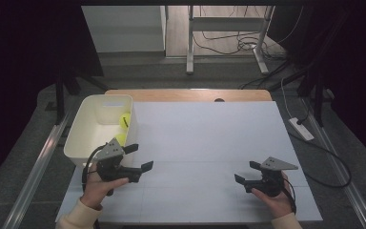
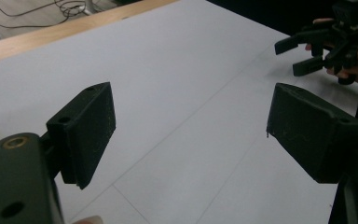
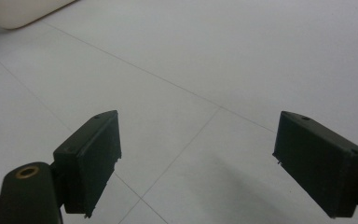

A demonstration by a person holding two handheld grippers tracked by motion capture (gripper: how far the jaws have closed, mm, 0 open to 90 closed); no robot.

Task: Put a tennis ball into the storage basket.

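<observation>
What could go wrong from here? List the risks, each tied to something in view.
1. The left tongs hang open right beside the white bin; a careless swing might knock its near wall and shift it.
2. Two tennis balls lie against the bin's right wall; reaching in from that side, the open jaws may catch the rim.
3. The right tongs face the left ones across the white board; moving both inward together could make them collide.

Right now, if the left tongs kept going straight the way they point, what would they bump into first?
Probably just the white table top: nothing lies between the open left tongs. The right tongs sit farther off to one side, likely missed.
</observation>
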